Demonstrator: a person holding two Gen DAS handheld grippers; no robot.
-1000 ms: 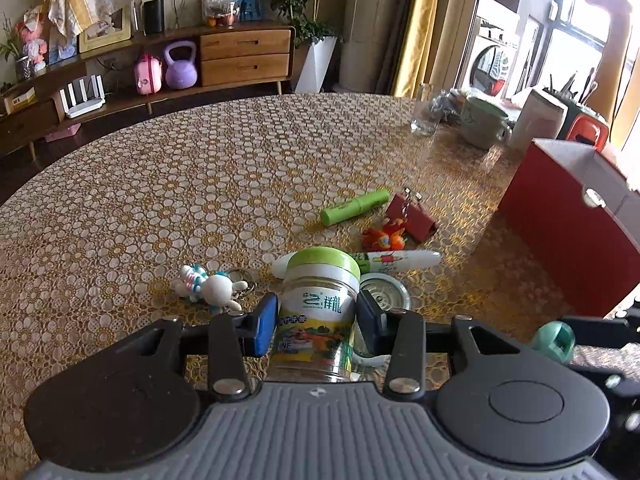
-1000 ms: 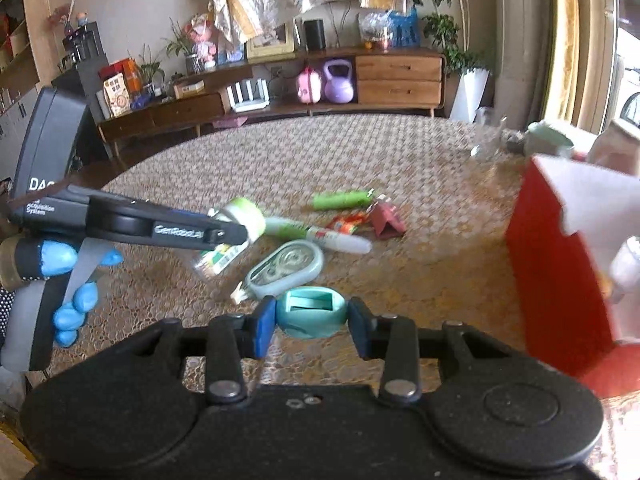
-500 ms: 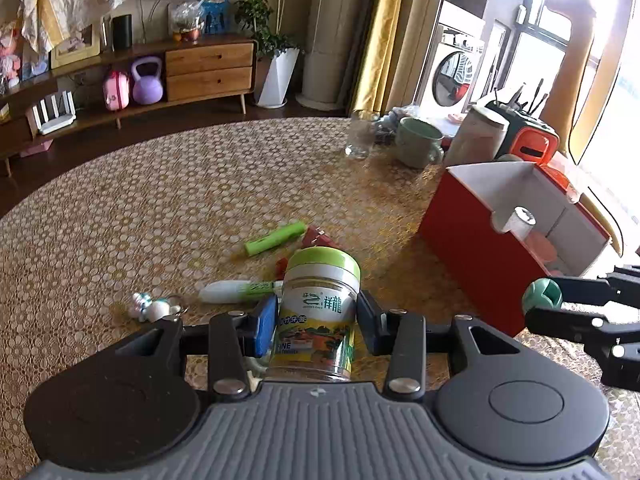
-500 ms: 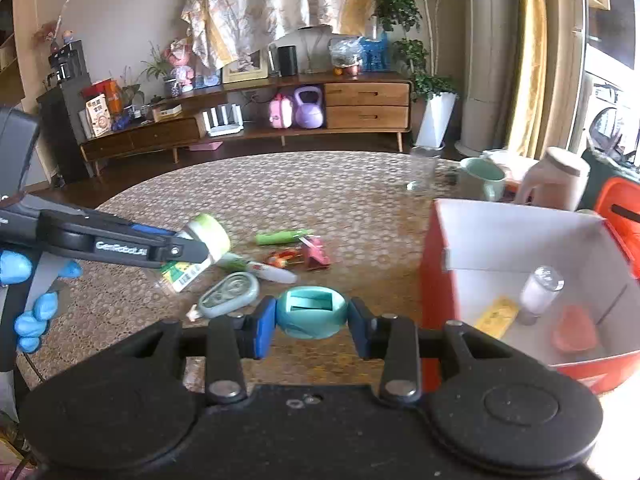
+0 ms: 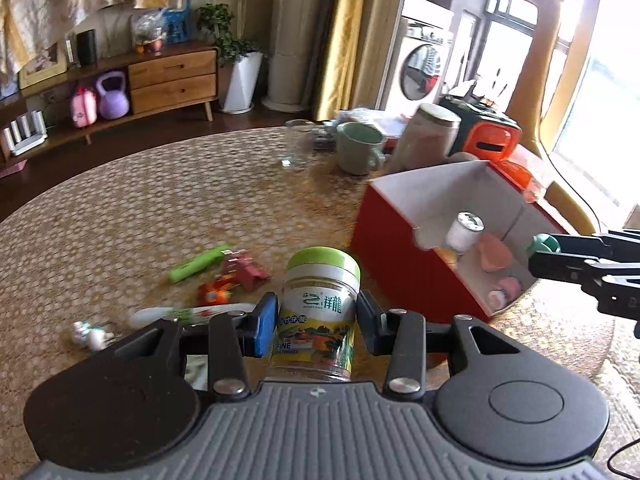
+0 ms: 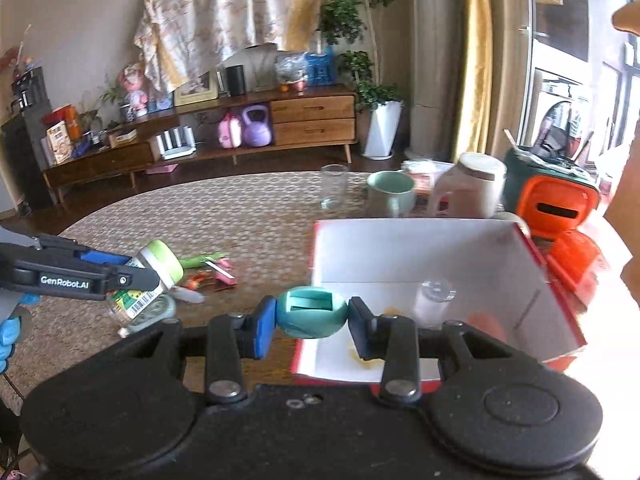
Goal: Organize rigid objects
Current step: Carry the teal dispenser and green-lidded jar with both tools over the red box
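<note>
Left wrist: left tongs [image 5: 316,326] clamped on green-lidded jar [image 5: 318,312], above bench [image 5: 160,208], red box [image 5: 400,248] right.
Right wrist: right tongs [image 6: 312,320] gripping teal piece [image 6: 311,312] at box's near-left corner.
Advice: clear the wall, lower inside, then release.

Jar [image 5: 316,316], clear with green lid: label bears Chinese characters above the word "FINE"; smaller print unreadable; barcode on its side in the right wrist view. Left gripper [image 6: 150,276], black arm: "GenRobot.AI" in white.

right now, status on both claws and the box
Left claw shut on green-lidded jar. Right claw shut on teal holder, at red box rim. Box open, path clear.
</note>
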